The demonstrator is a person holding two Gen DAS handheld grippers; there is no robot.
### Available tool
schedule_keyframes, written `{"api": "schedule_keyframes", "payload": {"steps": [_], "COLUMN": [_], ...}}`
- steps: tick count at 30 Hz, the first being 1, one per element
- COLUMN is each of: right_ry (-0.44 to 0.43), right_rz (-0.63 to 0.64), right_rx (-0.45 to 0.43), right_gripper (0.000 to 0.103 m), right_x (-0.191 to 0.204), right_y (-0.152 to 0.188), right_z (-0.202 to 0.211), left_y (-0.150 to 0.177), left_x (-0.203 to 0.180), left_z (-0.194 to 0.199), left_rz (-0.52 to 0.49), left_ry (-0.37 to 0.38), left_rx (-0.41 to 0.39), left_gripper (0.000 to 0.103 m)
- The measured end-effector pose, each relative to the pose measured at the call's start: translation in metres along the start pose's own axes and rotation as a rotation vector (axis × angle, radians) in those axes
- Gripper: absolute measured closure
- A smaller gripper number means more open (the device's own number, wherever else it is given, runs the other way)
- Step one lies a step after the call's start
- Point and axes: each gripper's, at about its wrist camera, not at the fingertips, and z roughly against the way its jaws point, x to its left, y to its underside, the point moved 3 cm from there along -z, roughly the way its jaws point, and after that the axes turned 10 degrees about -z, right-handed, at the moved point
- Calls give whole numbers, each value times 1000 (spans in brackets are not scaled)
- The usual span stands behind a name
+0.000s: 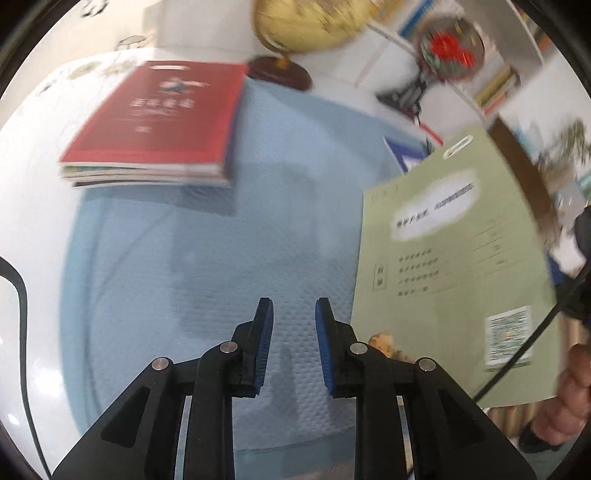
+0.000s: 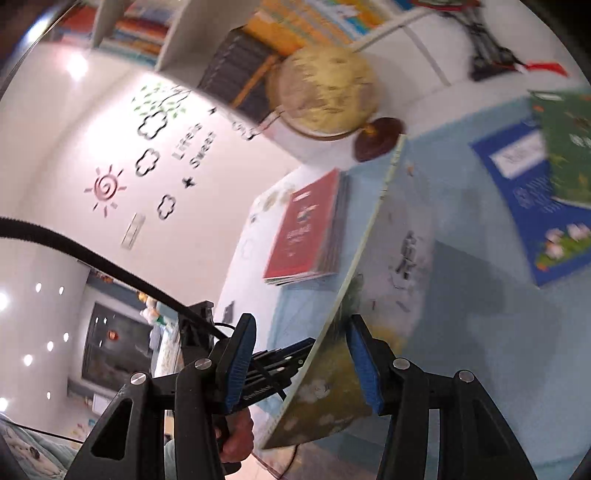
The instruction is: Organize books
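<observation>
Books already sit in a neat pile under the red book (image 1: 155, 118) on the blue mat (image 1: 207, 258), so you hold the thin green book (image 1: 454, 258) up in your half-open right gripper (image 2: 299, 365), while your left gripper (image 1: 294, 343) is nearly closed and empty.

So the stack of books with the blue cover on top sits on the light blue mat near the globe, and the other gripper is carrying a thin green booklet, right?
Almost. The top cover of the stack of books is red, not blue, as the left wrist view shows. The rest holds: it sits on the light blue mat near the globe, and the right gripper carries the thin green booklet.
</observation>
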Motion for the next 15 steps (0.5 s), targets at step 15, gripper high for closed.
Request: {"api": "schedule_keyframes", "payload": {"steps": [15], "right_ry": [131], "right_rz": [16], "right_rx": [225], "right_gripper": [48], "right_x": [-12], "right_y": [49], "right_z": [-92], "left_y": [9], "left_x": [87], "left_z": [16], "left_rz": [125], "left_ry": [-126], "left_rx": [-8], "left_gripper": [73]}}
